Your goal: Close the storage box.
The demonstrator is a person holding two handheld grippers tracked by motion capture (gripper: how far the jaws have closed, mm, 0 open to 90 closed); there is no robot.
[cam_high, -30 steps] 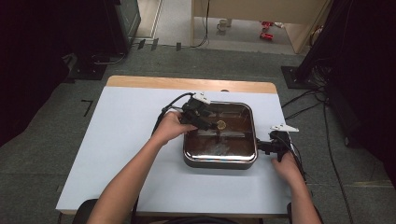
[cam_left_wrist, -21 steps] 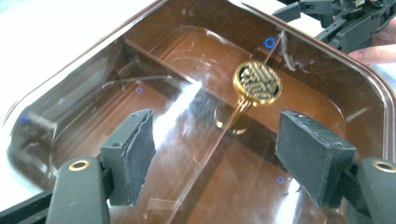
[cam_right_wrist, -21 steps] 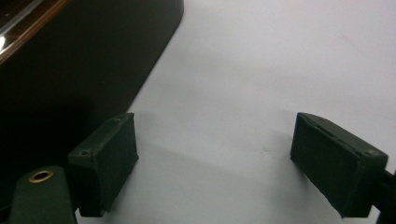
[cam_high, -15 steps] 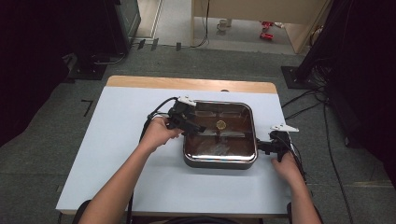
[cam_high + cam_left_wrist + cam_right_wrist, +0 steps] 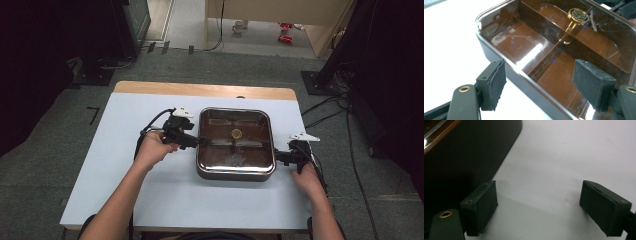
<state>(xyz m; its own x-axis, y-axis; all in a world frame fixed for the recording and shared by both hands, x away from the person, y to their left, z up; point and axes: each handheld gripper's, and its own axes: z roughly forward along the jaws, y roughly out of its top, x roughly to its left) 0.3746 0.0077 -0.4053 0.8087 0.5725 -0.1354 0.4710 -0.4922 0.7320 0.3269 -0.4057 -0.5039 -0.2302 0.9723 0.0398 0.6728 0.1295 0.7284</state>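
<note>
The square electric pan (image 5: 235, 142) with its tinted glass lid (image 5: 564, 50) sits near the middle of the white tabletop (image 5: 125, 195), slightly toward the person's right, with a small gold knob (image 5: 578, 15) at the lid's centre. The left tool (image 5: 192, 142) is at the pan's left edge, released: its pads (image 5: 496, 83) stand apart with the rim passing between them, one pad outside the wall and the other over the glass, neither pressing. The right tool (image 5: 280, 159) waits just beside the pan's right side, also released, its pads (image 5: 482, 202) spread over bare tabletop with nothing between them. The main risk, as I judge it, is an uneven hold — if the left tool clamps on the thin rim while the right has no purchase (its pads are off the dark wall altogether), the pan could pivot or skid across the smooth surface. Squeezing across glass and wall together could also shift the loose lid, or let it slide off if the pan tips.
</note>
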